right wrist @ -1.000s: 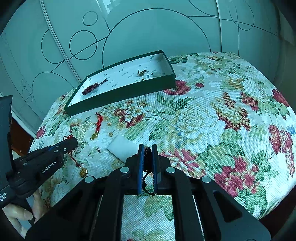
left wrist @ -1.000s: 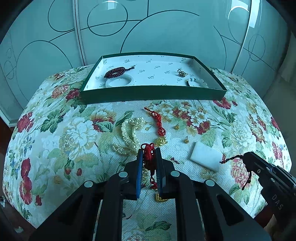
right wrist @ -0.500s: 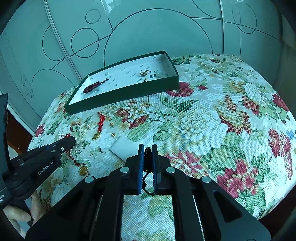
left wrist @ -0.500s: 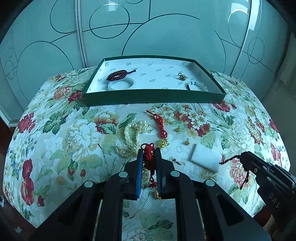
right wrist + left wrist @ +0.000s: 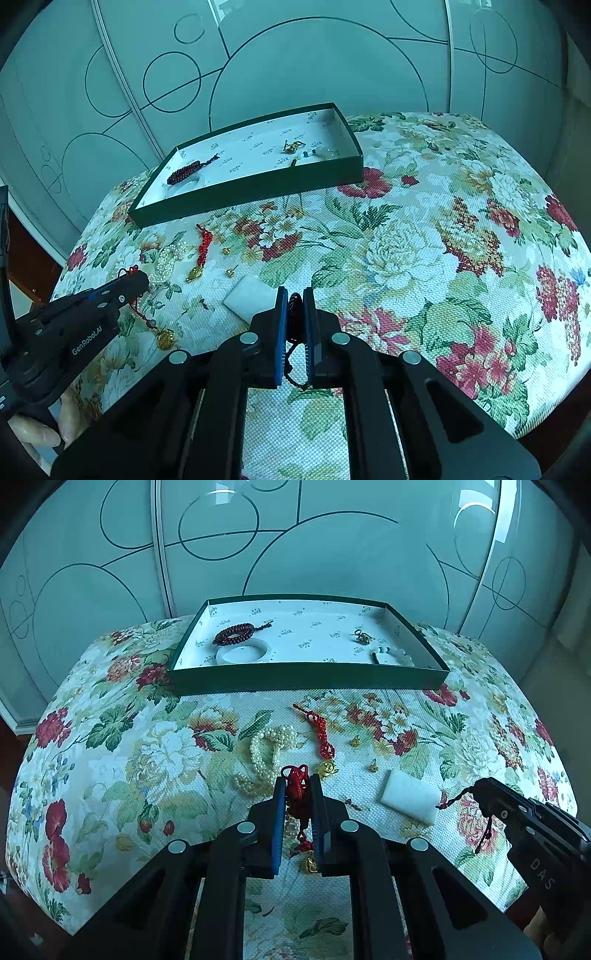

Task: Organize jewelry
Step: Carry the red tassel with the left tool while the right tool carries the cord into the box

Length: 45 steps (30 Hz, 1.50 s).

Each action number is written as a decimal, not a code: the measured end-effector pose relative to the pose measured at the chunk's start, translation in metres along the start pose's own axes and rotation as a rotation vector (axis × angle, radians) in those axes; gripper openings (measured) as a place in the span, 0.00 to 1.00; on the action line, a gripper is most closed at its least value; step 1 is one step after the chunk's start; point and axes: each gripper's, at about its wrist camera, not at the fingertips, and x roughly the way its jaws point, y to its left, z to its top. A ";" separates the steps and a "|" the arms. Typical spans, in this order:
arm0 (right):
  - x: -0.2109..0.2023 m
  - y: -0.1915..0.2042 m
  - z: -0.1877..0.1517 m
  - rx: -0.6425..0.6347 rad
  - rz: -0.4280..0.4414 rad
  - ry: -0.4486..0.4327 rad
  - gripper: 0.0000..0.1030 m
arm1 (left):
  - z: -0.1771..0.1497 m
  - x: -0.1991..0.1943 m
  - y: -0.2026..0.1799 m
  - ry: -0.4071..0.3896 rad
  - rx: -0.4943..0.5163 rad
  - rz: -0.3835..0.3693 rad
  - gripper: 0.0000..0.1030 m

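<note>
Floral-cloth counter (image 5: 110, 746) against frosted glass doors. Left hand-held gripper (image 5: 297, 786) clenched on a red knotted cord (image 5: 297, 794), its gold charm (image 5: 312, 864) dangling above the cloth. Right hand-held gripper (image 5: 293, 302) clamps a dark beaded string (image 5: 294, 314). Green tray (image 5: 306, 679) at the back holds a bead bracelet (image 5: 234, 633) and white bangle (image 5: 242, 653). Pearl strand (image 5: 264, 755) lies loose in front of the tray.
</note>
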 end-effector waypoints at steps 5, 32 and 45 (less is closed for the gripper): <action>-0.001 0.003 0.001 -0.010 -0.005 -0.002 0.08 | 0.000 -0.001 0.002 -0.002 -0.005 -0.004 0.12; -0.032 0.029 0.035 -0.060 0.036 -0.100 0.08 | 0.027 -0.031 0.013 -0.099 -0.022 -0.016 0.12; -0.042 0.043 0.078 -0.080 0.051 -0.181 0.08 | 0.059 -0.041 0.018 -0.170 -0.020 -0.038 0.11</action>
